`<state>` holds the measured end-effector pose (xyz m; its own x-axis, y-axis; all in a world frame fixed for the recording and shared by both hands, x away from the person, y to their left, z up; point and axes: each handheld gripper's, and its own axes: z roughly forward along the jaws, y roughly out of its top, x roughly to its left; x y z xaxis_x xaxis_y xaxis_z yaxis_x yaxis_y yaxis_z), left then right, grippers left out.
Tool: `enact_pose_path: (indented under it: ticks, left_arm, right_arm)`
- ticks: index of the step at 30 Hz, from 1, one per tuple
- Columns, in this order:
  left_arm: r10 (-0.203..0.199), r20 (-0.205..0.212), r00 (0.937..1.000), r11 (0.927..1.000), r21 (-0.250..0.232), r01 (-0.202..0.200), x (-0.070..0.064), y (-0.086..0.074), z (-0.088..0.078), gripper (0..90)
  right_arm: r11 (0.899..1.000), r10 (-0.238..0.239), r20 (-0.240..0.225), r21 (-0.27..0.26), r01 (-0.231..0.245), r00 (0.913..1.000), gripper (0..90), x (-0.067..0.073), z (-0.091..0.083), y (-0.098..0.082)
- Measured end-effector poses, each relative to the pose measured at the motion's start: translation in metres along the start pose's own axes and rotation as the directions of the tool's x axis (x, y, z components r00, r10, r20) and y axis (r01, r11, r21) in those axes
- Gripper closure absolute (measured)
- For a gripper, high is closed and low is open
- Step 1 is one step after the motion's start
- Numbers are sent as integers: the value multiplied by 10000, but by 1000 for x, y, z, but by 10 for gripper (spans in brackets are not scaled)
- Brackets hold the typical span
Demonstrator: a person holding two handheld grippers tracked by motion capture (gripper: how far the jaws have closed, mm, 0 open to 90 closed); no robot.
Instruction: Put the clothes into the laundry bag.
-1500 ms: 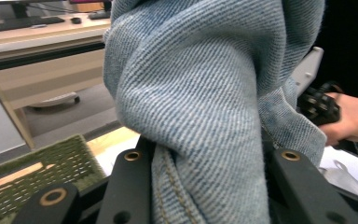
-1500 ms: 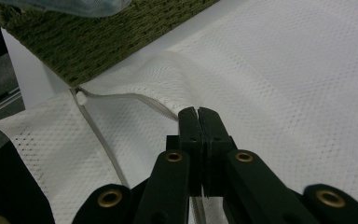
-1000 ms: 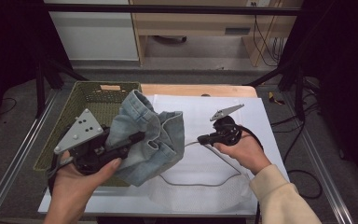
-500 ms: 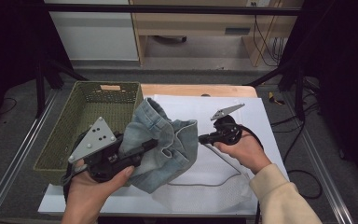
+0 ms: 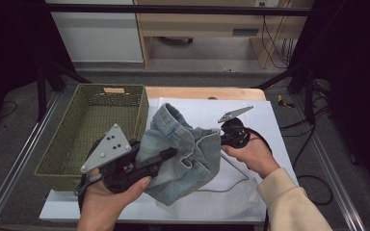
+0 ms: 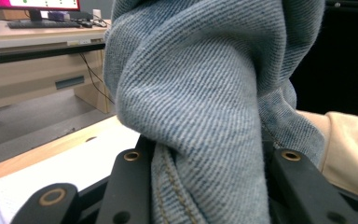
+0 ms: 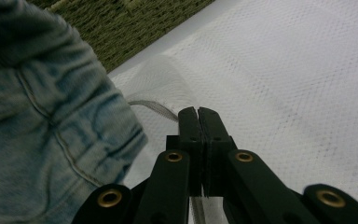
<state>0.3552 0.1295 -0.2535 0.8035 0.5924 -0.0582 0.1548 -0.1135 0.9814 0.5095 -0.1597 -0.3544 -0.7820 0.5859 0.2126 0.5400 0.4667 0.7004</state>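
Faded twill denim jeans [image 5: 183, 159], woven wicker basket [image 5: 77, 139], white mesh bag [image 7: 279, 70].

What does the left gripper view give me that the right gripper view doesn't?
Left gripper view alone: the left gripper has its jaws closed on a thick bunched fold of the jeans, with a cream sleeve behind and a wooden desk in the background.

Right gripper view alone: the right gripper has its jaws pressed together on the thin white mesh bag, its zipper edge running in between them; the green wicker basket lies beyond.

Both: close-up denim and each gripper's own black jaws.
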Motion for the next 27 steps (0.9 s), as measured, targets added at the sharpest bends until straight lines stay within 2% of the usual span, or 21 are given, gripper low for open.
enact_pose_path:
  ticks: [4,12,18,23,27]
  left_arm:
    - [-274,242,9993,9996,-10,275,-2,-12,9,626]
    - [-397,592,9975,9992,94,392,-11,-32,21,625]
    - [-788,853,9932,9968,-40,794,-11,-48,29,625]
    - [-627,1059,9924,9980,18,629,-17,-51,35,625]
    - [-606,1082,9923,9981,128,595,-20,-59,44,624]
  right_arm:
    - [10000,10,27,66,-10,10000,894,-3,0,-1]
    - [9999,127,-11,48,-127,9999,894,-6,1,-1]
    - [9999,125,-9,29,-125,9999,894,-6,0,-1]
    - [9999,117,-33,-28,-117,9999,894,-7,0,-2]
    - [9999,119,-19,-58,-119,9999,894,-7,-1,-2]
